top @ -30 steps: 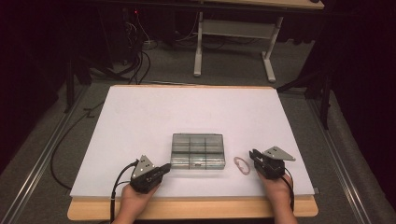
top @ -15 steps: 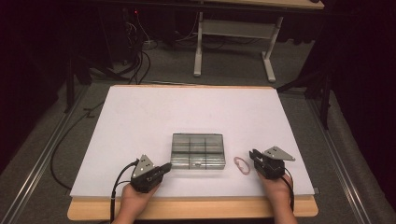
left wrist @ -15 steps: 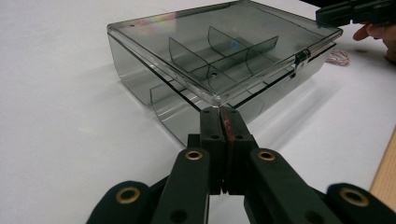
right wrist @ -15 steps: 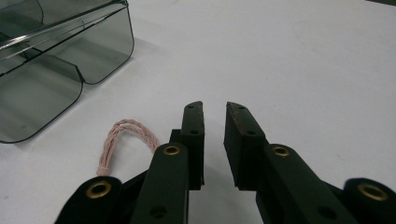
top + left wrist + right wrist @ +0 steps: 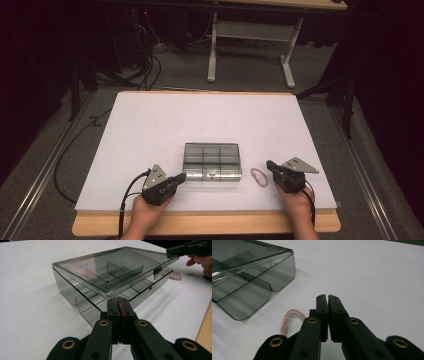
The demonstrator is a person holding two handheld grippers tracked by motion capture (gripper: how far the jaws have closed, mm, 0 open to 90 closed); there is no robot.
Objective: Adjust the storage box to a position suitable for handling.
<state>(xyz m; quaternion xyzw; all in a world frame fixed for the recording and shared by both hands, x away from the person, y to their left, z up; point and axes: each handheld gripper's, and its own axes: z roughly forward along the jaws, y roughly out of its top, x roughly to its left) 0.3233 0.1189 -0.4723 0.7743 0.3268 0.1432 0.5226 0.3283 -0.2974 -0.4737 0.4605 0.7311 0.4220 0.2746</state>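
Note:
A clear grey compartment box [image 5: 211,157] lies near the table's front, its lid [image 5: 112,275] a little ajar above the tray. My left gripper [image 5: 182,176] is shut, its tips [image 5: 118,299] at the lid's near corner, nothing between the jaws. A pink band [image 5: 258,176] lies on the table right of the box. My right gripper [image 5: 270,164] rests beside the band; its jaws have just been closing and now stand shut [image 5: 328,296] with nothing between them. The band [image 5: 290,317] lies to the left of the jaws and runs under their linkage.
The white table top [image 5: 200,120] stretches far behind the box. Its wooden front edge [image 5: 210,224] runs just below both hands. The right gripper [image 5: 172,251] hovers near the box's latch [image 5: 157,272] in the left gripper view. Cables and desk legs stand on the floor beyond.

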